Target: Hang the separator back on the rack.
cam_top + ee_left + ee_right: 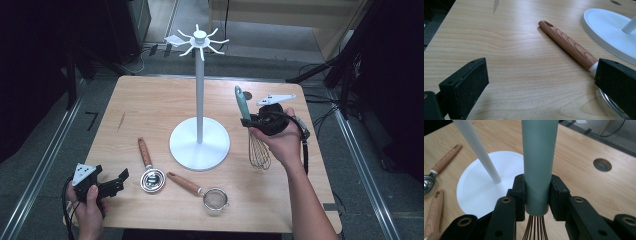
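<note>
1. The step in hand looks like hanging utensils on the rack [199,95]: the right tongs [252,121] hold the whisk [258,148] upright, right of the rack's pole and near it, over the desk [150,100].
2. In the right gripper view the two pads [519,195] press on either side of the whisk's teal handle [537,167], low down, just above the wires [534,230]. So these tongs are clamped on the whisk, narrow around its handle.
3. In the high view the wire end hangs down and seems clear of the desk, though I cannot tell for sure.
4. The left tongs [114,183] rest at the near left edge of the desk, spread wide and holding nothing. The left gripper view shows bare wood between them, with the wooden handle of the scoop [567,43] just ahead.
5. The scoop [150,172] and strainer [202,191] lie flat in front of the rack's base [200,145], not yet hung.
6. The next move likely calls for raising the whisk to the hooks [216,49] at the top and lining up the hole in the handle's tip [238,91] with one hook.
7. The grip sits low, so the tip may sway; a slow, steady approach would suit.
</note>
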`<action>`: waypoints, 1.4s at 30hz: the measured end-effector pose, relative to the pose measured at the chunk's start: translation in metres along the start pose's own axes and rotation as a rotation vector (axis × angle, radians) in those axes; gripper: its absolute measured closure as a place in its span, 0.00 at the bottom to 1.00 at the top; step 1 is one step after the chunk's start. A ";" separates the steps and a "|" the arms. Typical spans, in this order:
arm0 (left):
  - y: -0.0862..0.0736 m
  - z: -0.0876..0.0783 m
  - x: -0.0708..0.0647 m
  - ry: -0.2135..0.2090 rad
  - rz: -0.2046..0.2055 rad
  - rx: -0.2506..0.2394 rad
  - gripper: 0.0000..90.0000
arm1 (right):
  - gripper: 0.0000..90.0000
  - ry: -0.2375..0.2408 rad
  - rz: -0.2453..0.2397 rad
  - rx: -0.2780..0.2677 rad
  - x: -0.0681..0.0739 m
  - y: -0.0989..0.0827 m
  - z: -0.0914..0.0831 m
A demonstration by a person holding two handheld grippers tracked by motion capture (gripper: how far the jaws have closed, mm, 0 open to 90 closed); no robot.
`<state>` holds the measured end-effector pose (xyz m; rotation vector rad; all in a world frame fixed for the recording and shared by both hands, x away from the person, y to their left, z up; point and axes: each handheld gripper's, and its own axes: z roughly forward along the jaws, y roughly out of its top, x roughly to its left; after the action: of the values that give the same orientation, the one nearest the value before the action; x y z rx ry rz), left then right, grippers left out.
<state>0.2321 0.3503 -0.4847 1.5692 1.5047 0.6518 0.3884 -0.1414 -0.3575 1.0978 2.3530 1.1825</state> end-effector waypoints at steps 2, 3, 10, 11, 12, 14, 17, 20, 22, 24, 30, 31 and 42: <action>0.000 0.000 0.000 0.000 0.000 0.000 0.00 | 0.79 0.000 -0.002 -0.015 0.002 0.000 -0.001; 0.000 0.000 0.000 0.000 -0.001 0.000 0.00 | 0.79 0.001 -0.002 -0.031 0.004 0.000 -0.003; 0.000 0.000 0.000 0.000 0.000 0.000 0.00 | 0.79 0.075 -0.017 -0.145 0.017 0.002 -0.008; 0.000 0.000 0.000 0.001 -0.001 0.000 0.00 | 0.79 0.075 -0.017 -0.145 0.017 0.002 -0.008; 0.000 0.000 0.000 0.001 -0.001 0.000 0.00 | 0.79 0.076 -0.017 -0.155 0.020 0.002 -0.008; 0.000 0.000 0.000 0.000 -0.001 0.000 0.00 | 0.79 0.069 -0.032 -0.180 0.024 0.002 -0.010; 0.000 0.000 0.000 0.001 0.000 0.000 0.00 | 0.79 0.082 -0.040 -0.206 0.030 0.003 -0.011; 0.000 0.000 0.000 0.001 0.002 0.001 0.00 | 0.79 0.101 -0.048 -0.247 0.038 0.003 -0.012; 0.000 0.000 0.000 0.001 0.001 0.001 0.00 | 0.79 0.094 -0.055 -0.281 0.041 0.003 -0.013; 0.000 0.000 0.000 0.001 0.003 0.001 0.00 | 0.79 0.094 -0.050 -0.296 0.043 0.003 -0.014; 0.000 0.000 0.000 0.001 0.000 0.000 0.00 | 0.79 0.089 -0.020 -0.370 0.049 0.003 -0.018; 0.000 0.000 0.000 0.000 0.000 0.000 0.00 | 0.79 0.091 -0.018 -0.381 0.050 0.003 -0.018; 0.000 0.000 0.000 0.002 0.001 0.000 0.00 | 0.79 0.060 -0.022 -0.480 0.078 0.013 -0.029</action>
<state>0.2320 0.3502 -0.4846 1.5701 1.5049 0.6542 0.3268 -0.0951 -0.3234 0.8736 1.9549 1.6735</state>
